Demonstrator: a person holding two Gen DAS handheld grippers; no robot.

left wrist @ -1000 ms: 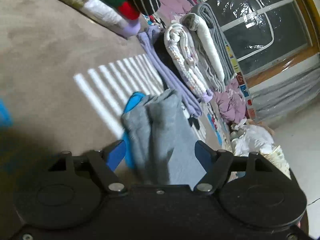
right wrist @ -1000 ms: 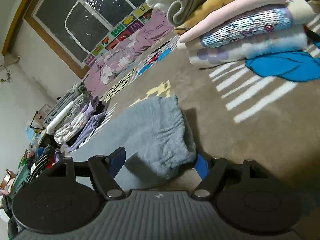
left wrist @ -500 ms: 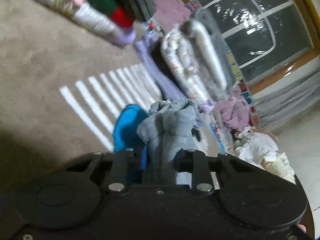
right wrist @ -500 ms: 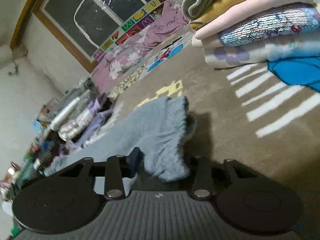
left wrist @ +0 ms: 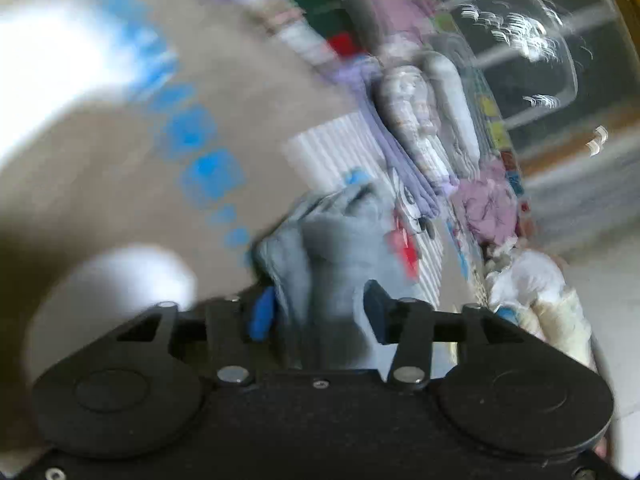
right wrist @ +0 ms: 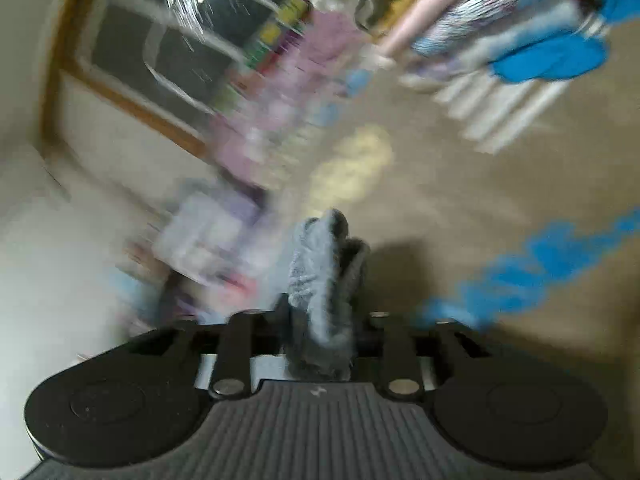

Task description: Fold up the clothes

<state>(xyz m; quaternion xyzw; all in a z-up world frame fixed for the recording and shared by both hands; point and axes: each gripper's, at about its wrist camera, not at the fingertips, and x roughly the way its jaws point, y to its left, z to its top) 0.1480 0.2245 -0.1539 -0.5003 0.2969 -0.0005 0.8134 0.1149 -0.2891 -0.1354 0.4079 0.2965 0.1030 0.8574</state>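
Presently, in the left wrist view, the left gripper has its blue-padded fingers partly closed with a bunched fold of the grey garment between them; whether the pads fully bite the cloth cannot be told through the heavy blur. The garment hangs or trails forward from the jaws over the beige carpet, short of the folded stacks along the carpet's far edge below the window. In the right wrist view, the right gripper is closed tight on a gathered ridge of the same grey garment, which stands up crumpled between the jaws above the carpet; a pile of folded bedding sits at the far right corner. The cloth appears soft, light, fleecy and limp, so it will likely sag and bunch; hold is best taken at edges or corners, both ends kept taut.
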